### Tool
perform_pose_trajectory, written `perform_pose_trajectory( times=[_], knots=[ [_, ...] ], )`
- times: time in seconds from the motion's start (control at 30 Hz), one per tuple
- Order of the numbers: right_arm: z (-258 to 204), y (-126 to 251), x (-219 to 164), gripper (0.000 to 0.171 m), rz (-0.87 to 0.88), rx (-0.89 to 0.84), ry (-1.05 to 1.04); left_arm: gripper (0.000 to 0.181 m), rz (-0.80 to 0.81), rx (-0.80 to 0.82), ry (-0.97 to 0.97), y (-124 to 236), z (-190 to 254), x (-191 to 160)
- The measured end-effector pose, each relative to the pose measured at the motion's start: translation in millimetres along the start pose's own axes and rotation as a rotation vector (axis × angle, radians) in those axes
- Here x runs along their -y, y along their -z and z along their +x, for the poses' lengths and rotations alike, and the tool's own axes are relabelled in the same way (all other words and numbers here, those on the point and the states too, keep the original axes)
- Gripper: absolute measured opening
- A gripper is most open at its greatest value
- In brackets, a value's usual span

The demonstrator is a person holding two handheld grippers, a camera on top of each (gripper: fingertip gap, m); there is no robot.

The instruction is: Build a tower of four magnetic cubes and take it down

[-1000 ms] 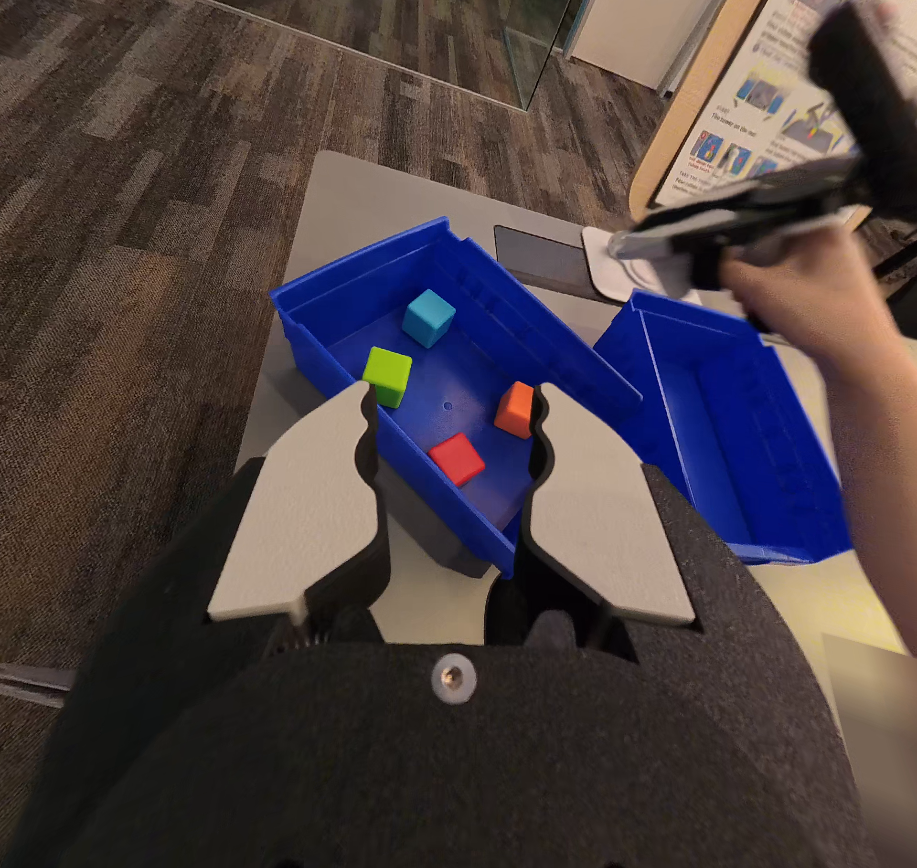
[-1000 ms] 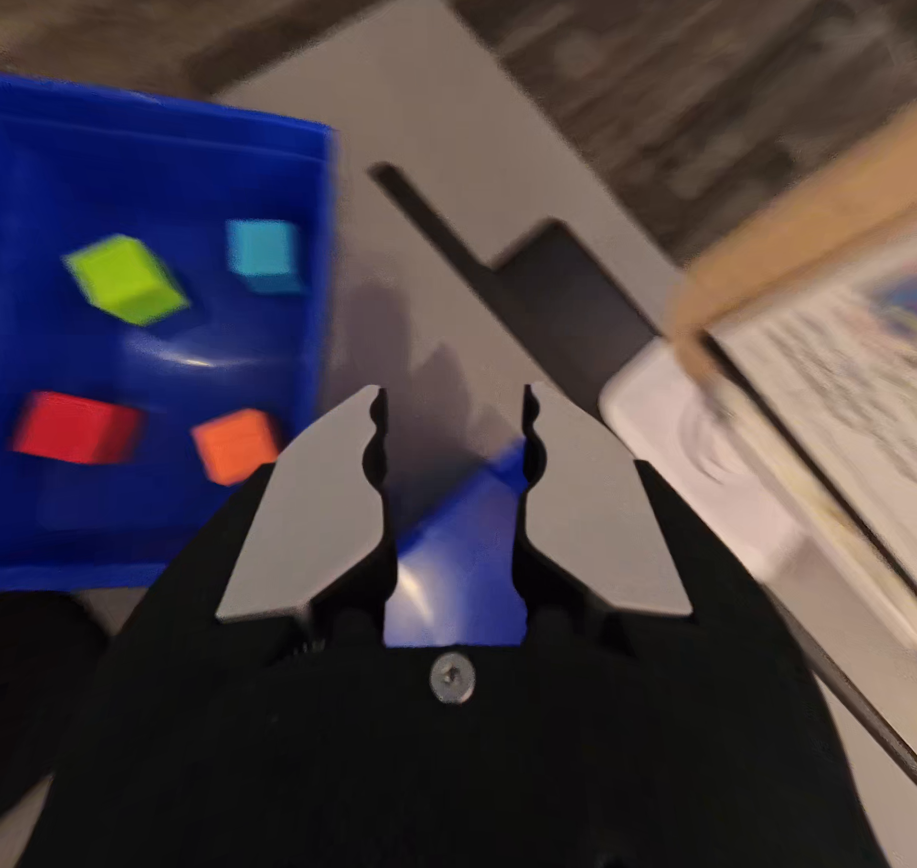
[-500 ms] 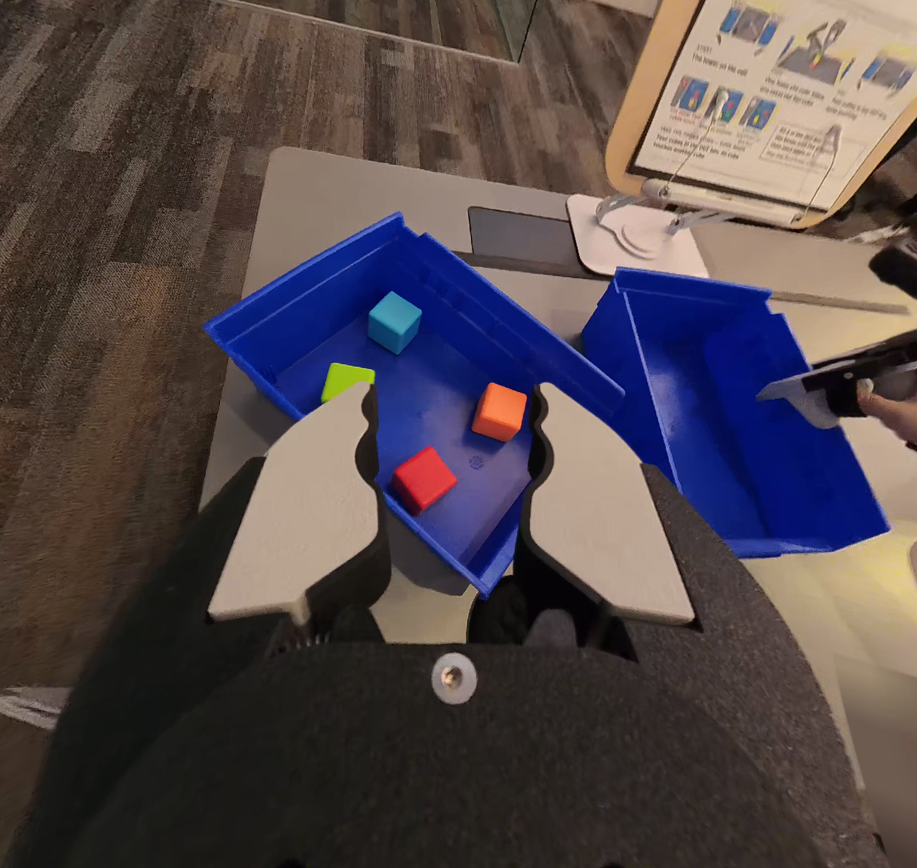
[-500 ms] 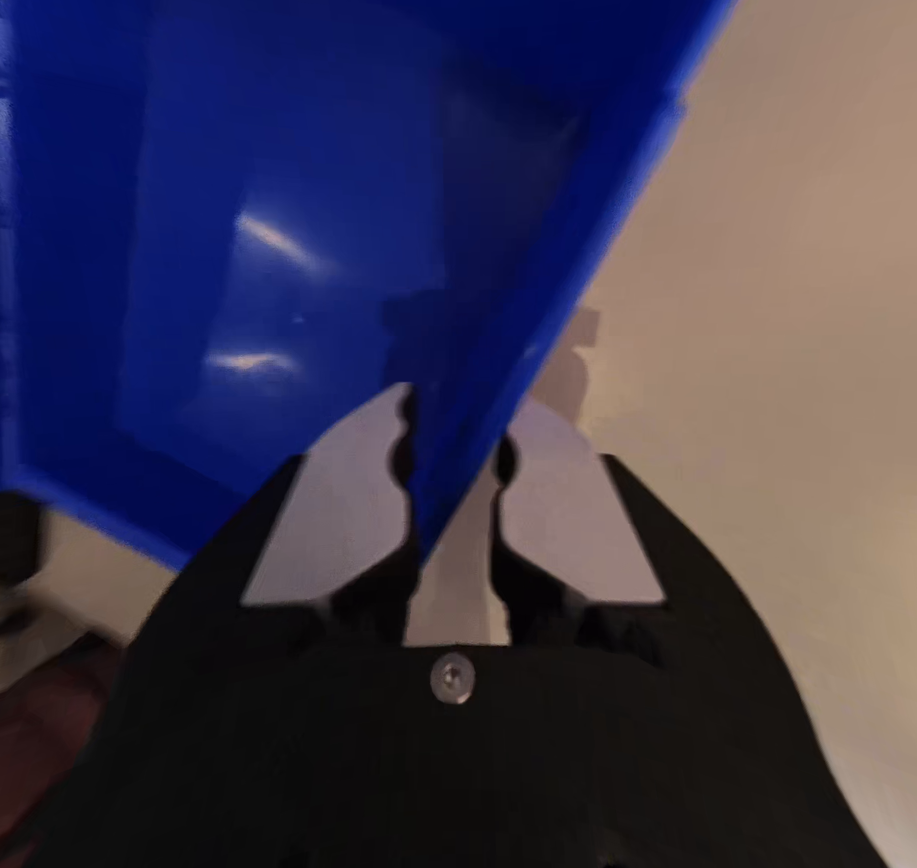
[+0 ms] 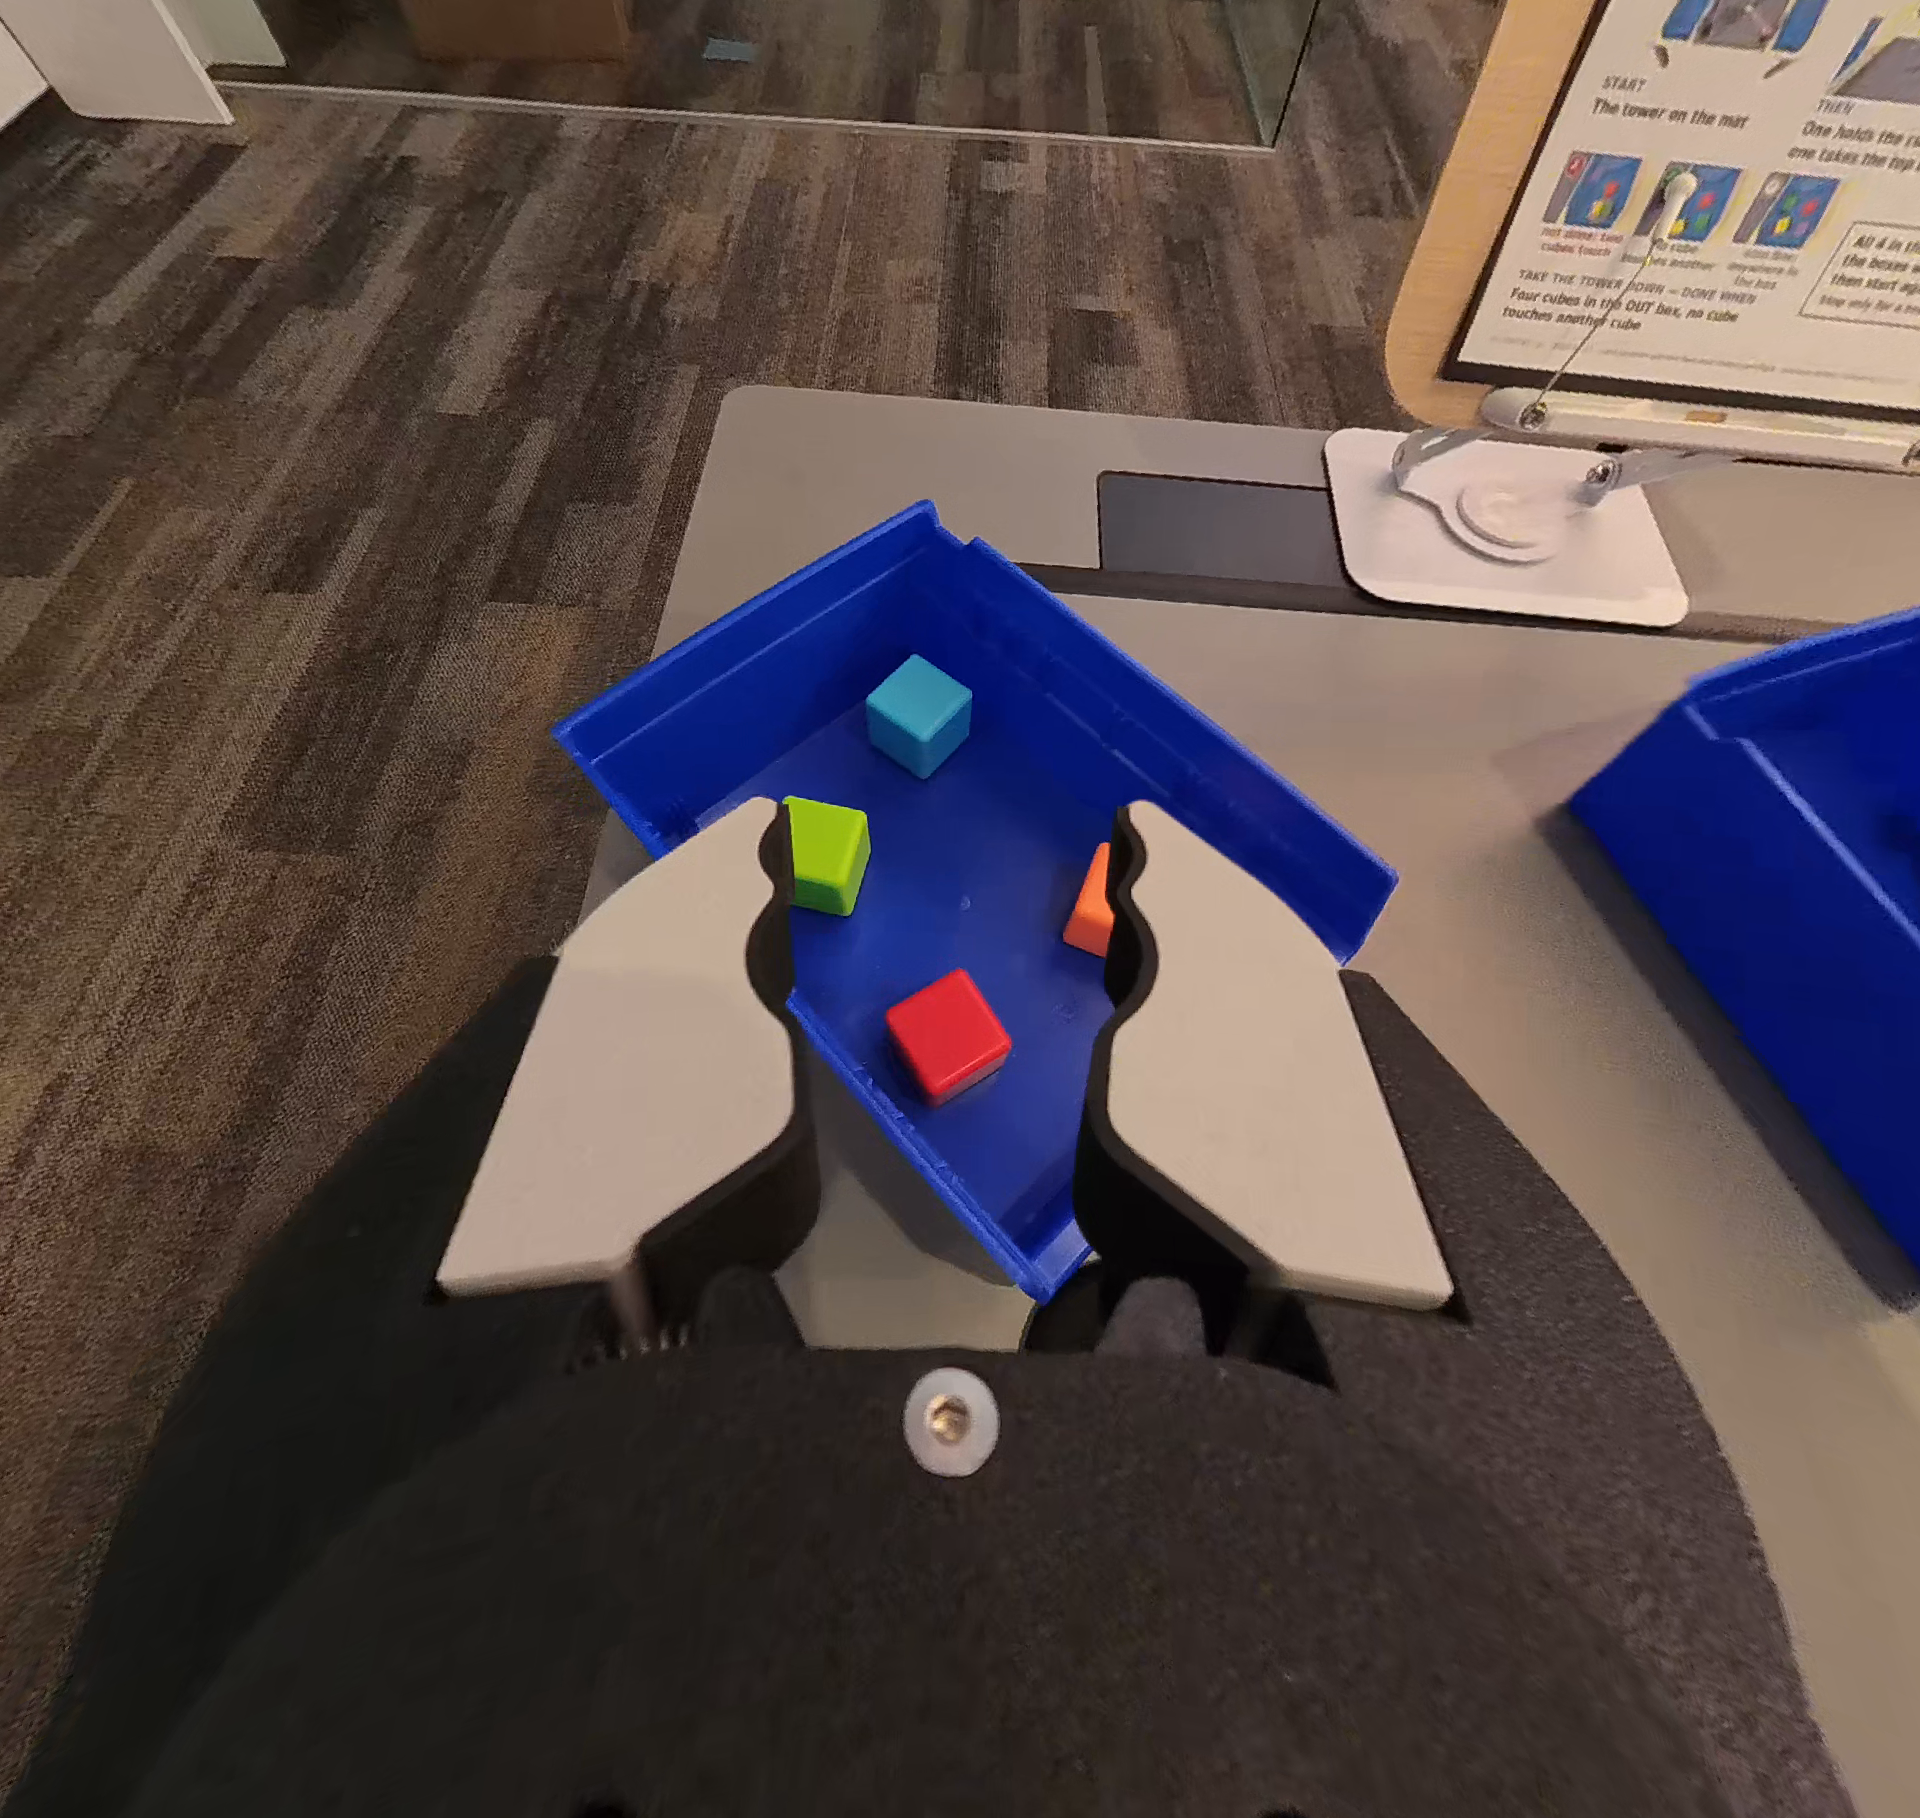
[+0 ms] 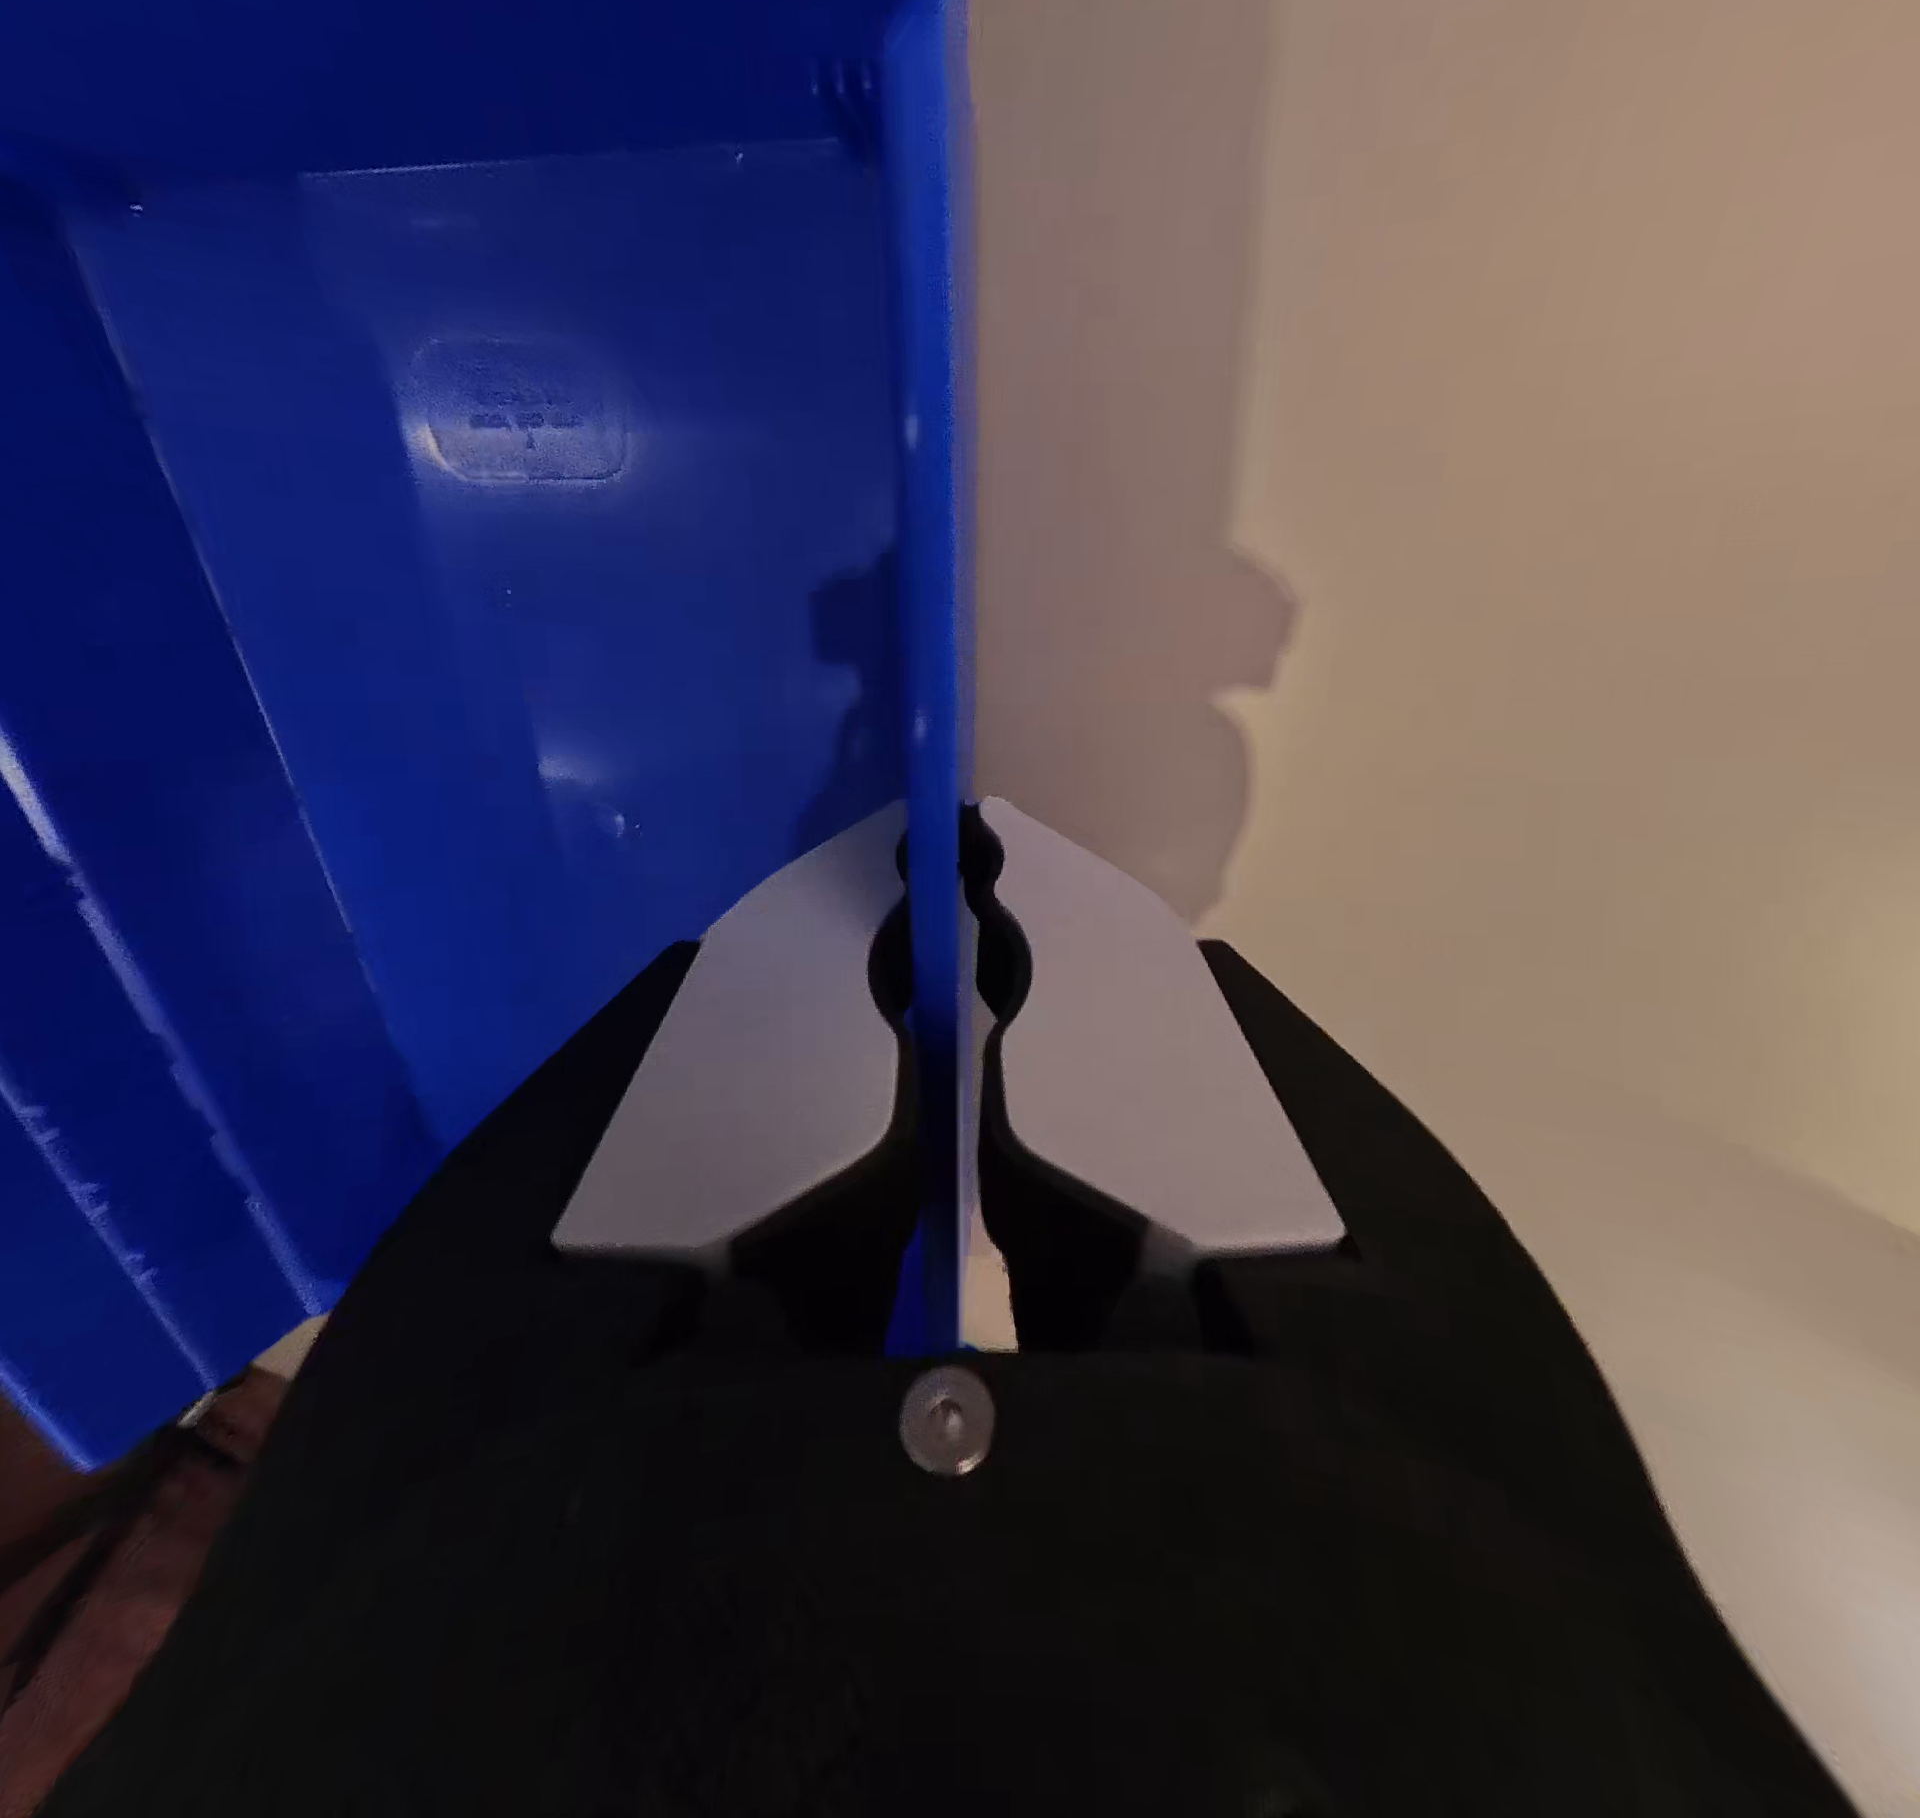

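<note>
My left gripper (image 5: pixel 948 818) is open and hovers over the left blue bin (image 5: pixel 1143 719). Four cubes lie apart on the bin's floor: cyan (image 5: pixel 920 714) at the back, green (image 5: pixel 828 854) by my left finger, orange (image 5: pixel 1089 901) partly behind my right finger, and red (image 5: pixel 948 1036) nearest. None of them is between pressing pads. My right gripper (image 6: pixel 940 818) is shut on the thin side wall (image 6: pixel 930 521) of the right blue bin (image 5: pixel 1766 885), one pad inside it and one outside. That bin's inside shows no cubes.
Both bins stand on a grey table (image 5: pixel 1403 781). At its back are a dark inset panel (image 5: pixel 1205 521) and a white stand base (image 5: pixel 1496 542) holding an instruction board (image 5: pixel 1714 158). Carpeted floor lies beyond the table's left edge (image 5: pixel 312 625). My hands' fingertips stand some 65 cm from each other.
My right gripper came down from above the table onto the right bin's side wall and closed on it. My left gripper stayed open over the left bin; the right bin now shows farther right.
</note>
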State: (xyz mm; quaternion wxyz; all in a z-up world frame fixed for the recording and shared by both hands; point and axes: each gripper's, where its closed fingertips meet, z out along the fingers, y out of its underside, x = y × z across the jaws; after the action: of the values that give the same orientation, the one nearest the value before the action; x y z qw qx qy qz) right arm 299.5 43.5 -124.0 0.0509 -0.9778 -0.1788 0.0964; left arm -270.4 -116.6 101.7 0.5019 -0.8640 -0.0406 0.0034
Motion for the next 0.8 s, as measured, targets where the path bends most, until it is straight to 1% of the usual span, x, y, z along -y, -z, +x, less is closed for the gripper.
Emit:
perform_pose_trajectory(
  times=[0.1, 0.2, 0.27, 0.33, 0.43, 0.6, 0.63, 0.7, 0.73, 0.8],
  knots=[
    [51, 11, -19, 0.006, 0.039, 0.053, -0.086, 0.058, 0.006, 0.011, 0.016, -1, -3, 1],
    [107, 23, -39, 0.007, 0.066, -0.021, -0.149, 0.058, -0.004, 0.006, 0.018, -5, -3, 0],
    [134, 29, -51, 0.007, 0.092, -0.02, -0.212, 0.059, -0.013, 0.019, 0.021, -8, -3, 0],
    [152, 33, -59, 0.007, 0.127, 0.014, -0.27, 0.059, -0.02, 0.03, 0.017, -11, -3, -1],
    [173, 38, -70, 0.007, 0.153, -0.013, -0.279, 0.059, -0.034, 0.036, 0.02, -15, -3, -3],
    [180, 40, -73, 0.006, 0.199, -0.015, -0.327, 0.062, -0.063, 0.068, 0.039, -21, -14, -9],
    [181, 41, -72, 0.008, 0.221, -0.033, -0.326, 0.064, -0.072, 0.076, 0.05, -23, -18, -11],
    [188, 48, -73, 0.037, 0.281, -0.11, -0.345, 0.073, -0.113, 0.111, 0.079, -28, -32, -21],
    [190, 56, -71, 0.042, 0.334, -0.144, -0.352, 0.078, -0.146, 0.135, 0.099, -32, -41, -28],
    [192, 80, -64, 0.045, 0.509, -0.191, -0.373, 0.086, -0.223, 0.169, 0.155, -40, -58, -47]
  ],
)
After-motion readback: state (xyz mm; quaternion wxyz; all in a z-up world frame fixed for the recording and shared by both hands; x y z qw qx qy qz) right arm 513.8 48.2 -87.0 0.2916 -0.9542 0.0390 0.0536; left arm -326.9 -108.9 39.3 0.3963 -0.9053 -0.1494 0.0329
